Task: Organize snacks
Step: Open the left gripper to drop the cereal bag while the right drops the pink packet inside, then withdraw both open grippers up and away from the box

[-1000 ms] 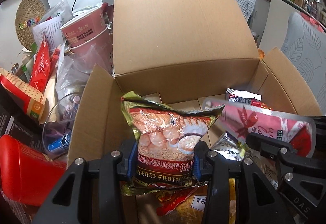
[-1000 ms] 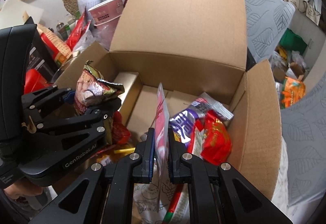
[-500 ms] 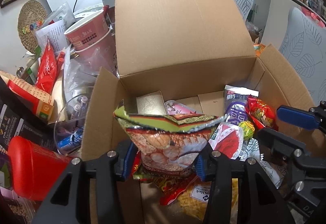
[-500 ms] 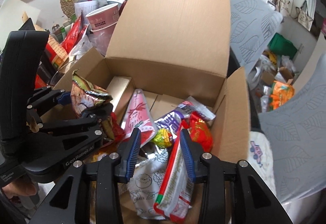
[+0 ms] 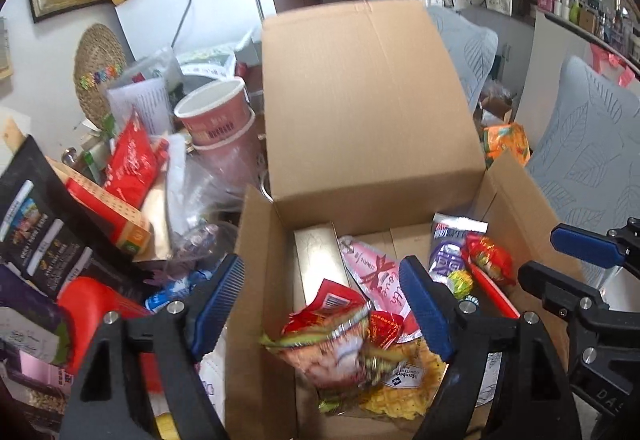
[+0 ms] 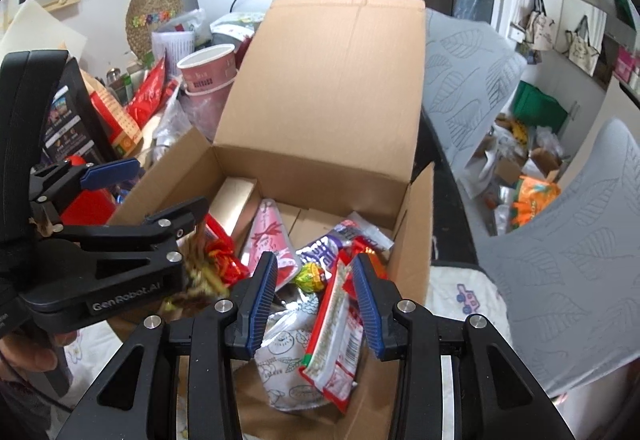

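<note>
Cereal bag [image 5: 340,352], crinkled green-edged foil w/ red print, is seen blurred at lower centre of left view, inside the cardboard box [image 5: 372,112] atop other snack packs. Left gripper [image 5: 320,304] jaws have just been opening, now wide, nothing pinched. Right gripper [image 6: 316,296] jaws are parted above a red-green packet [image 6: 336,336], untouched.

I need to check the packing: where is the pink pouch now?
In the left wrist view, the pink pouch lies inside the box, between the gold carton and the purple packet.

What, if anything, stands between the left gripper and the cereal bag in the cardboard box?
Nothing visible. The left gripper, its jaws just opened wide, hangs directly above the cereal bag, which lies on other packets inside the cardboard box. The right gripper stays off to the side.
</note>
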Available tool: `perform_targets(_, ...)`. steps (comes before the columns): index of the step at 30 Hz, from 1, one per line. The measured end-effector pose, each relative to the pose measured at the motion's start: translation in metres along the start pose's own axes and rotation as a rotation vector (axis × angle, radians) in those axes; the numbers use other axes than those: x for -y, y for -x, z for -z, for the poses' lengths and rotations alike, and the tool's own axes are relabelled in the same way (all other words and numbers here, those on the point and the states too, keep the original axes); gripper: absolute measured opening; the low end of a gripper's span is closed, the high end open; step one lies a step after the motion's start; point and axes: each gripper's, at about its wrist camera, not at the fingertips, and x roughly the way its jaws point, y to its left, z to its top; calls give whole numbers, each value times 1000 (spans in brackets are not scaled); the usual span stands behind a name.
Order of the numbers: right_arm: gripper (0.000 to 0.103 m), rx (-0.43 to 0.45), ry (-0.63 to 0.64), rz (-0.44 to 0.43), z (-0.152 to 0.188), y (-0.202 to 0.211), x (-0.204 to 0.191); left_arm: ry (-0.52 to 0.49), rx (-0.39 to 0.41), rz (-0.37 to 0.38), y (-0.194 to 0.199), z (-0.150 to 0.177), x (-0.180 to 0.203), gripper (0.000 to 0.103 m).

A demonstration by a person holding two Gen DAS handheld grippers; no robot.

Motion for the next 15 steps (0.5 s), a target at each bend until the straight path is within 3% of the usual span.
perform_targets(15, 40, 187, 37, 17, -3, 77, -19, 48, 162, 24, 81, 3, -16, 80)
